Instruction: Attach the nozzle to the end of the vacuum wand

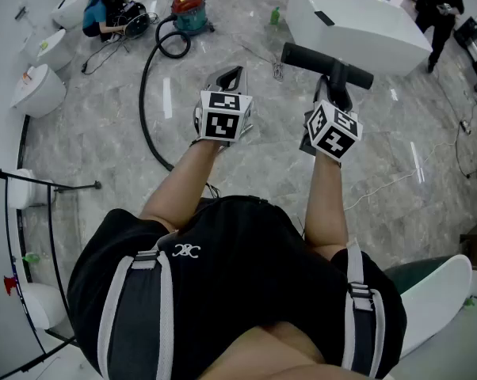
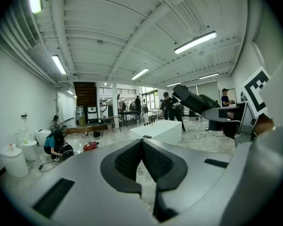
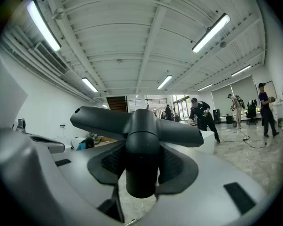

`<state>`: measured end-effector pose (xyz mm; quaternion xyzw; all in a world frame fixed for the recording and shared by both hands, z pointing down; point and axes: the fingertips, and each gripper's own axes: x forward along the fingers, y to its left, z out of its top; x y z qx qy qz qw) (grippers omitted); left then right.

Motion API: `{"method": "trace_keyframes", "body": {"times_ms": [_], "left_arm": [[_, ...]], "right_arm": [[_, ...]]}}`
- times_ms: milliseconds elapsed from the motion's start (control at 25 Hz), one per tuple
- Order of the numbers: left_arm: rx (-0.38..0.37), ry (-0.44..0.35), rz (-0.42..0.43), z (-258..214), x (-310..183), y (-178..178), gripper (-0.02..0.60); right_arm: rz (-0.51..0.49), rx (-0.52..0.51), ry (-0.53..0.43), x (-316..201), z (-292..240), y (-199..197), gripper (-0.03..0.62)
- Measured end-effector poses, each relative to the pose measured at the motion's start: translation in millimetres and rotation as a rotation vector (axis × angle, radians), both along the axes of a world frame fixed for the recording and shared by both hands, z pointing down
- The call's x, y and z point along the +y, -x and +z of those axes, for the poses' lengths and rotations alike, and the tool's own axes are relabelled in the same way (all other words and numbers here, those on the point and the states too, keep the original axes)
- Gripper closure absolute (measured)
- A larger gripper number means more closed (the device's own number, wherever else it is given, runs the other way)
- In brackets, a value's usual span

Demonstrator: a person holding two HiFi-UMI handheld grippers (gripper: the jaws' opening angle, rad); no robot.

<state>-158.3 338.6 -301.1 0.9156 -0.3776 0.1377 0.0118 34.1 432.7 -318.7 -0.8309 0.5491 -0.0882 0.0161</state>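
The black T-shaped floor nozzle (image 1: 326,66) is held up in the air, with my right gripper (image 1: 336,95) shut on its round neck. In the right gripper view the nozzle (image 3: 140,140) fills the space between the pads and its wide head spreads out beyond them. My left gripper (image 1: 229,79) is beside it at the same height, shut and holding nothing. The left gripper view shows its pads (image 2: 156,161) touching, with the nozzle (image 2: 198,103) off to the right. The vacuum's black hose (image 1: 146,93) curves across the floor from the red and teal canister (image 1: 189,11). Its far end is hidden under my left arm.
A long white block (image 1: 357,22) stands on the marble floor ahead right. White round fixtures (image 1: 36,89) line the left wall. A person crouches at the far left (image 1: 104,10) and another stands at the far right (image 1: 440,6). Thin cables (image 1: 397,182) lie on the floor to the right.
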Motion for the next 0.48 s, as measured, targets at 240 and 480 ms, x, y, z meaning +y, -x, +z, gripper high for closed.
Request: {"method": "trace_keyframes", "body": {"times_ms": [240, 480], "left_arm": [[0.014, 0.025, -0.060, 14, 10, -15, 0.571], [-0.006, 0.036, -0.078, 25, 10, -29, 0.571]], "right_arm": [[-0.019, 0.005, 0.007, 19, 9, -28, 0.399], [-0.009, -0.021, 0.015, 25, 21, -52, 0.399]]}}
